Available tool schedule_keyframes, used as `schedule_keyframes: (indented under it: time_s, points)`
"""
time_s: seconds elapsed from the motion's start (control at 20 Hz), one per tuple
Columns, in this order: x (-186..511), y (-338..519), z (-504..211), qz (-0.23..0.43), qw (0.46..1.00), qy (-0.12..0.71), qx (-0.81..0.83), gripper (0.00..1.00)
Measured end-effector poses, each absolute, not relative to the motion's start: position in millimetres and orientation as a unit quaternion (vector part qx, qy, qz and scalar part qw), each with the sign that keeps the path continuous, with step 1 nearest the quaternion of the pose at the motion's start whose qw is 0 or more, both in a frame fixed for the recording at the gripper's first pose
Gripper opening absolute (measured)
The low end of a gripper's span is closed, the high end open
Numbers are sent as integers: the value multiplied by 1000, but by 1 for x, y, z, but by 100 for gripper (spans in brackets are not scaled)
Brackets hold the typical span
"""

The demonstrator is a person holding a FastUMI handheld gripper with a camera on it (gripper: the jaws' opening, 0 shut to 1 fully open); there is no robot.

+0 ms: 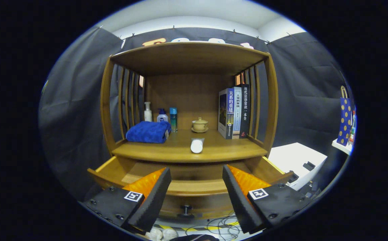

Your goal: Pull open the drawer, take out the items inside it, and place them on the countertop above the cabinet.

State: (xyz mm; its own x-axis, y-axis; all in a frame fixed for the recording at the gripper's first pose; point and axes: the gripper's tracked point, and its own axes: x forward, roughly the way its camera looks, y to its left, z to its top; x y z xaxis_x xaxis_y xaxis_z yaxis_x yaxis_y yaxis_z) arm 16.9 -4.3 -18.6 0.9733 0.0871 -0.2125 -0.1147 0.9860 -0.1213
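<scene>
Drawer [194, 187] stands pulled out under the tabletop [214, 152], rigid wood best worked by its small front knob [186, 210], while a white tube [197, 146], likely light and prone to roll, lies above, beyond the wide-open, empty claw [196, 197].

Staged home booth: wooden cabinet [187, 100] with books [234, 112], black cloth walls [76, 100].
</scene>
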Motion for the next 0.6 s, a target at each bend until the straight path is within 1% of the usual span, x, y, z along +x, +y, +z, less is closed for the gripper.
schedule_keyframes:
  time_s: [0.2,0.4,0.45,0.5,0.6]
  points:
    - [10,-5,-56,50,989,134,-34,99]
    - [18,-5,-78,47,987,148,-40,99]
    - [16,0,-82,61,986,153,-42,99]
    - [20,2,-81,61,987,142,-41,99]
    - [18,1,-80,64,987,142,-43,96]
